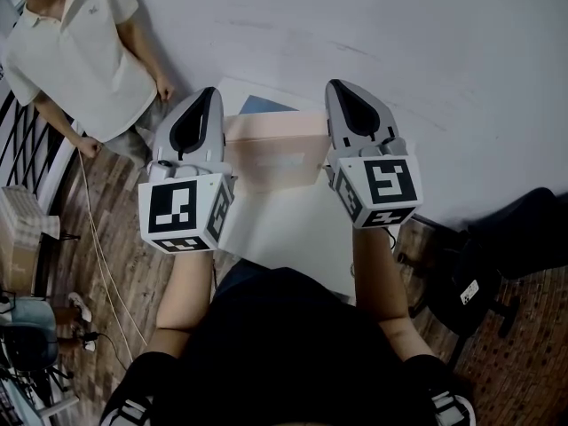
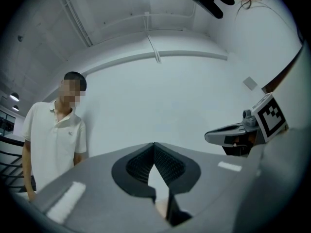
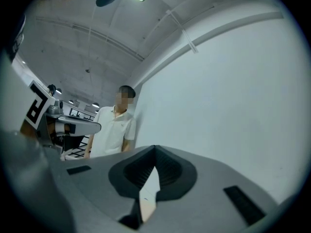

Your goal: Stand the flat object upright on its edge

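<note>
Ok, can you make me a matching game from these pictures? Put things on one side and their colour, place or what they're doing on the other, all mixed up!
Things:
1. box
2. person
3. chair
4. left gripper

Descriptions:
A. black, far right in the head view
B. jaws shut, nothing held
C. pale pinkish, on the table
D. white shirt, far left in the head view

Pairs: 1-C, 2-D, 3-A, 4-B
</note>
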`<state>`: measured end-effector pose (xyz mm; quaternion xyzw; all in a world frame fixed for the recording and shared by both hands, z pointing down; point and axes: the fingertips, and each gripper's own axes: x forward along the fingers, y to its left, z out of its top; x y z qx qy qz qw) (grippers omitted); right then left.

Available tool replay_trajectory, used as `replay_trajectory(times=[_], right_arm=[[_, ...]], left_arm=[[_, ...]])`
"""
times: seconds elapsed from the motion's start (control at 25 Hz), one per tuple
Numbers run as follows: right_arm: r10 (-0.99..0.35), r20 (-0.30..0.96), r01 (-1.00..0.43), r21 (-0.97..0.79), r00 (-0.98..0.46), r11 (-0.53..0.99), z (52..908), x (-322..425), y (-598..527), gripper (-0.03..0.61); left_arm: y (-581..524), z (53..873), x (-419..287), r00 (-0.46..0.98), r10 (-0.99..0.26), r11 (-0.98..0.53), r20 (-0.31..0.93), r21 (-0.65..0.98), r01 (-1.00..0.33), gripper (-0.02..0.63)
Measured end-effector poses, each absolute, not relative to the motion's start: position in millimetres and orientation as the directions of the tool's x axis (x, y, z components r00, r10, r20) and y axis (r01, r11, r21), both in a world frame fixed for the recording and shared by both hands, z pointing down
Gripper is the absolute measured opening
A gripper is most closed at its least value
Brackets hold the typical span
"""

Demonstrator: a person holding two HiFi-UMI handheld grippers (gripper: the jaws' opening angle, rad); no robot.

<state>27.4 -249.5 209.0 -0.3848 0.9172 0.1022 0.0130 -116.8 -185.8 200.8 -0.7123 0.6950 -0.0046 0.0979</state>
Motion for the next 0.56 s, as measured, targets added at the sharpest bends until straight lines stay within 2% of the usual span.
replay_trajectory(times=[0.56], right_arm=[[-0.723, -0.111, -0.73, 0.178, -0.682, 0.66, 208.1, 30.8, -247.8, 0.012]], left_arm=[[-186.1, 197.8, -116.4, 0.055, -0.989, -0.035, -0.14, -0.141, -0.989, 0.011]])
